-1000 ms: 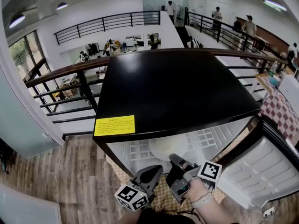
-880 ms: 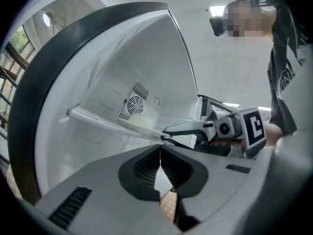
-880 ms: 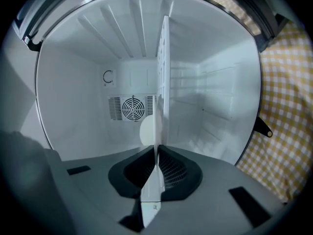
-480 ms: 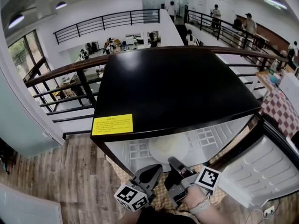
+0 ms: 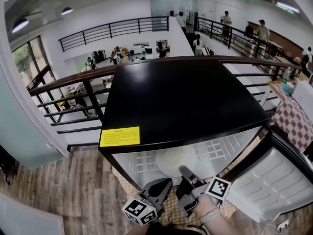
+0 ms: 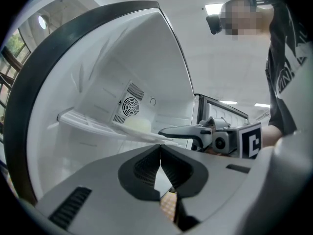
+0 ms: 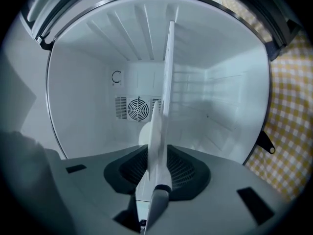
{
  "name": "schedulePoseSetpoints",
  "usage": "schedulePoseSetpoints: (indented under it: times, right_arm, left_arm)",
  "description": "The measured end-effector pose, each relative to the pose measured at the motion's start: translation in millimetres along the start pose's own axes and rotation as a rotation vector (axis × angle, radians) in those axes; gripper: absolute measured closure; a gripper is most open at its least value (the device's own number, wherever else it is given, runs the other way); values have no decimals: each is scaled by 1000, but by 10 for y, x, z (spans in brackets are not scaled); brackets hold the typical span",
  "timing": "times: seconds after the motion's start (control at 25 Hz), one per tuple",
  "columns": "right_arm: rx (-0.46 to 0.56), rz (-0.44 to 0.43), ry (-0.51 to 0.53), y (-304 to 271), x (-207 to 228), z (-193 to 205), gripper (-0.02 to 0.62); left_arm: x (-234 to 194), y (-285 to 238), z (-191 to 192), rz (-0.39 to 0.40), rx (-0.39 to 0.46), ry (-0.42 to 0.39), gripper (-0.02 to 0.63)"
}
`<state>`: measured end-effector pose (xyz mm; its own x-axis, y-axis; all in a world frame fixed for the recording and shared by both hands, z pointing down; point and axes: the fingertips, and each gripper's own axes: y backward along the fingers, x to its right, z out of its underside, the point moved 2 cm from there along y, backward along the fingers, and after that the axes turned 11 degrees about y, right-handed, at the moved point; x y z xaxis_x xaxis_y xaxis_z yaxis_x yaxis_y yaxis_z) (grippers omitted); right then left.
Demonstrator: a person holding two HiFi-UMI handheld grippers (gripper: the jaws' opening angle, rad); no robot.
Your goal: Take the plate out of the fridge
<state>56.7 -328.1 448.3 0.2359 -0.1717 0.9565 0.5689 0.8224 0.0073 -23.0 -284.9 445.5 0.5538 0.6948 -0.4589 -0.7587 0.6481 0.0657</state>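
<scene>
A black mini fridge (image 5: 181, 97) stands open, its door (image 5: 269, 180) swung to the right. On its white shelf (image 5: 146, 160) lies a cream plate (image 5: 175, 159), also seen as a pale plate (image 6: 138, 125) in the left gripper view. My right gripper (image 5: 185, 172) reaches level to the shelf's front. Its jaws have just been opening, and a thin white edge, shelf or plate rim, runs between them without visible pressing. In its own view the right gripper (image 7: 157, 153) is rolled on its side, with the plate (image 7: 143, 133) beyond. My left gripper (image 5: 164, 182) waits beside it, shut and empty.
A yellow checked mat (image 5: 171, 207) lies on the wood floor under the fridge front. A dark railing (image 5: 73, 77) runs behind the fridge. A red checked cloth (image 5: 293, 116) covers something at the right. People walk on the far balcony.
Both grippers keep their places at the fridge opening. The head view has shifted slightly. The plate stays on the shelf.
</scene>
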Motion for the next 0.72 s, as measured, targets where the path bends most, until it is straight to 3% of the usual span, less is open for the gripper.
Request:
schedulePoseSetpoints:
  times: [0.24, 0.52, 0.72]
  right_arm:
    - [51, -7, -48, -7, -29, -18, 531]
    - [150, 37, -70, 52, -41, 43, 532]
    - [154, 34, -91, 54, -61, 113, 532]
  left_arm:
    - [36, -1, -28, 1, 4, -17, 597]
    - [57, 26, -59, -7, 14, -12, 597]
    - [41, 60, -42, -14, 15, -5, 597]
